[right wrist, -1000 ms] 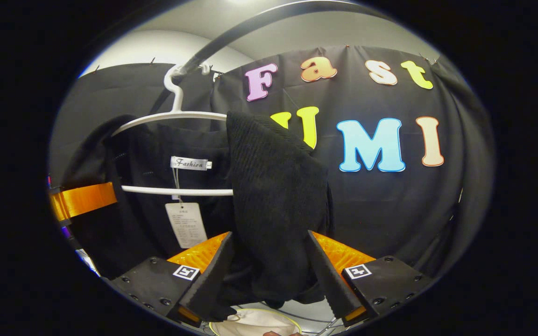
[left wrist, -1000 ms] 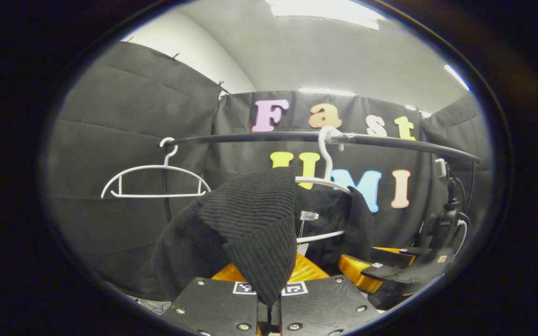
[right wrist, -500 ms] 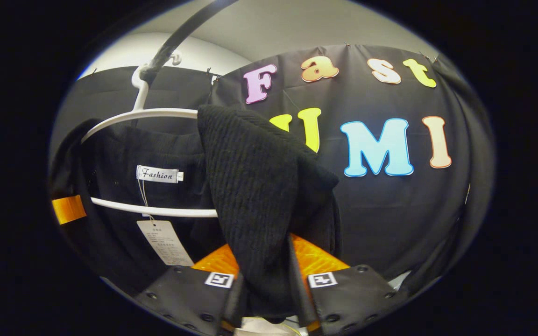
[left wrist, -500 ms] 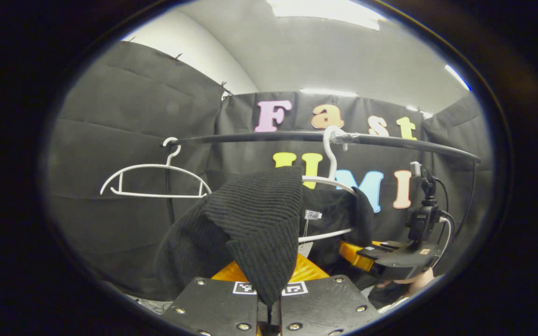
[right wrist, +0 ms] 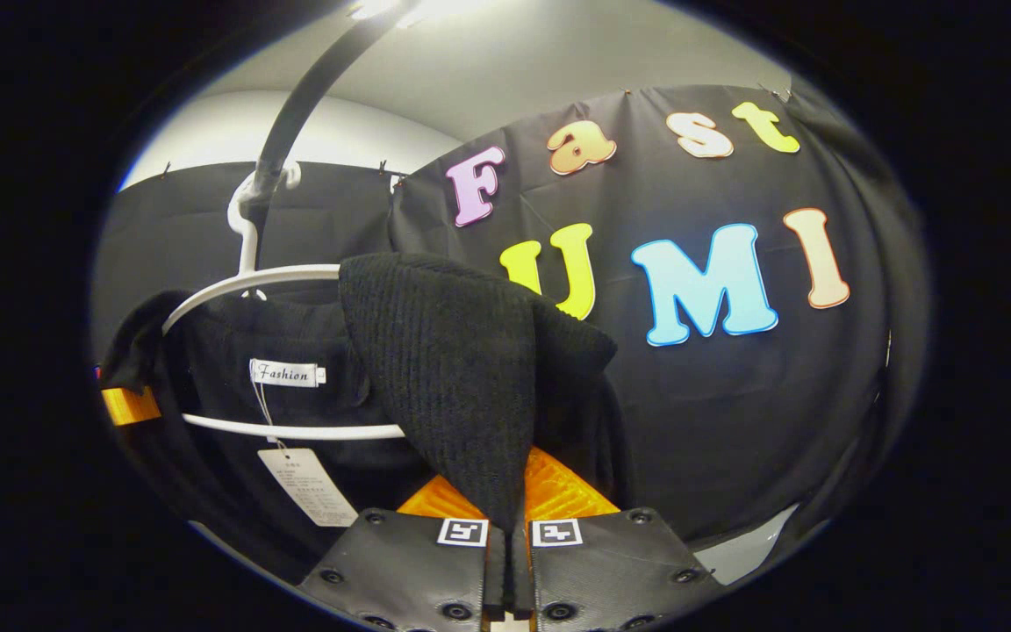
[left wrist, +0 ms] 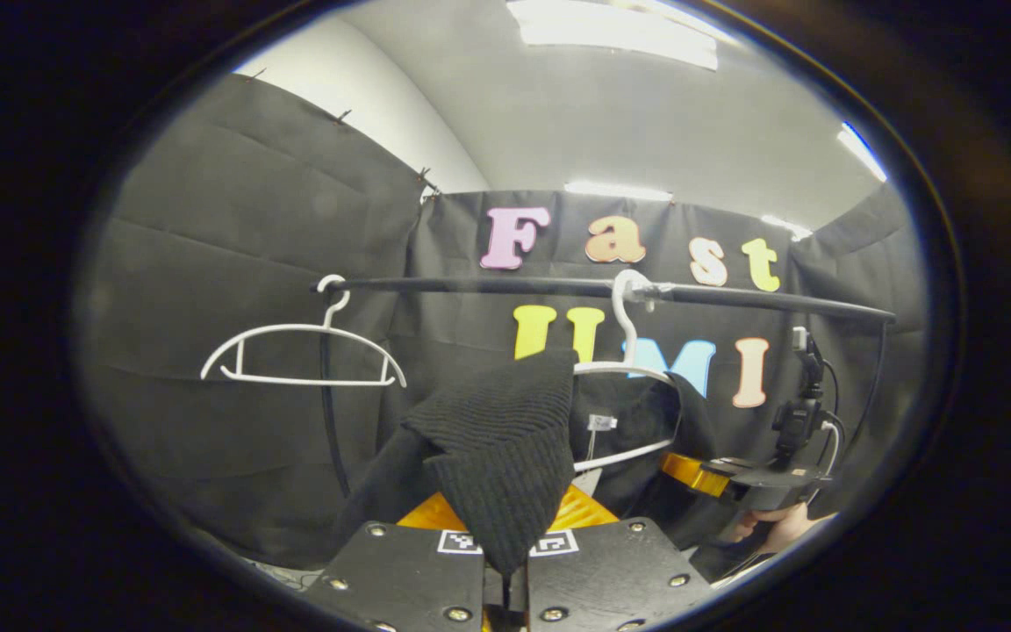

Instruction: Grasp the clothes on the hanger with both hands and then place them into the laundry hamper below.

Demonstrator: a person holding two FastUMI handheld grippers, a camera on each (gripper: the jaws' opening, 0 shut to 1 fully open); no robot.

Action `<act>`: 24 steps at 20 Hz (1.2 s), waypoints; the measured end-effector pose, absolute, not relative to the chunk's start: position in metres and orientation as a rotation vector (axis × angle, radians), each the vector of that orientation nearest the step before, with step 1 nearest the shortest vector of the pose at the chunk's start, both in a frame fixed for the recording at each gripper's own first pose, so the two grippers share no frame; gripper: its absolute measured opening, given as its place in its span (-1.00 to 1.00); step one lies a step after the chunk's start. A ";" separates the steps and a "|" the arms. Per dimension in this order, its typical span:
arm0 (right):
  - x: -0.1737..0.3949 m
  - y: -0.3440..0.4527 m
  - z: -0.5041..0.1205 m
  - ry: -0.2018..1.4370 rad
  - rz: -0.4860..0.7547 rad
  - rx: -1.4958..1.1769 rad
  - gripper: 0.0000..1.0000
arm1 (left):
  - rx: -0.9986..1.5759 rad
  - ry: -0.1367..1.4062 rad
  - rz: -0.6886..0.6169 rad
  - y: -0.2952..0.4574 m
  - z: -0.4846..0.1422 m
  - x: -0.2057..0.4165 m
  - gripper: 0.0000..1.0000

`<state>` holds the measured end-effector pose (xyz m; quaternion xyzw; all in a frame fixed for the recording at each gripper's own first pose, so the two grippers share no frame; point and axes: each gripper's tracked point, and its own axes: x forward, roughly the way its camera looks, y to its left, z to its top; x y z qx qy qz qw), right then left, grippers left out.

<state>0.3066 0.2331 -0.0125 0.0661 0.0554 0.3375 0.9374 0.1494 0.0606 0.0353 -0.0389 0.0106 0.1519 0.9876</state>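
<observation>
A black knitted garment (left wrist: 497,456) hangs on a white hanger (left wrist: 624,351) hooked over the black rail (left wrist: 734,298). My left gripper (left wrist: 505,562) is shut on one shoulder of the garment, the ribbed cloth pinched between its jaws. In the right gripper view the same garment (right wrist: 444,369) drapes over the white hanger (right wrist: 286,430), and my right gripper (right wrist: 508,553) is shut on the other shoulder. The right gripper (left wrist: 747,478), held by a hand, also appears at the right of the left gripper view. A white label and a paper tag (right wrist: 308,487) hang inside the collar.
An empty white hanger (left wrist: 299,355) hangs on the rail to the left, beside a vertical black post (left wrist: 330,412). An orange finger of the left gripper (right wrist: 130,406) peeks past the garment at the left edge of the right gripper view.
My right gripper has closed fully on the garment's shoulder; its fingers stood wide apart a second ago. Both grippers have sunk a little, so rail and hanger sit lower and farther in view.
</observation>
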 end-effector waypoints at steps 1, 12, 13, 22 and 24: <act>0.309 0.232 -0.011 0.111 0.680 0.147 -0.91 | -0.085 0.020 0.311 0.064 0.037 0.147 -0.94; 0.337 0.208 0.006 0.119 0.684 0.233 -0.96 | -0.262 -0.056 0.259 0.091 0.066 0.138 -0.94; 0.339 0.207 0.006 0.122 0.692 0.244 -0.91 | -0.256 -0.061 0.268 0.097 0.069 0.138 -0.94; 0.342 0.197 0.003 0.151 0.782 0.318 -0.91 | -0.169 0.010 0.259 0.145 0.065 0.155 -0.93; 0.338 0.192 0.001 0.163 0.822 0.309 -0.98 | -0.112 0.026 0.251 0.156 0.069 0.159 -0.92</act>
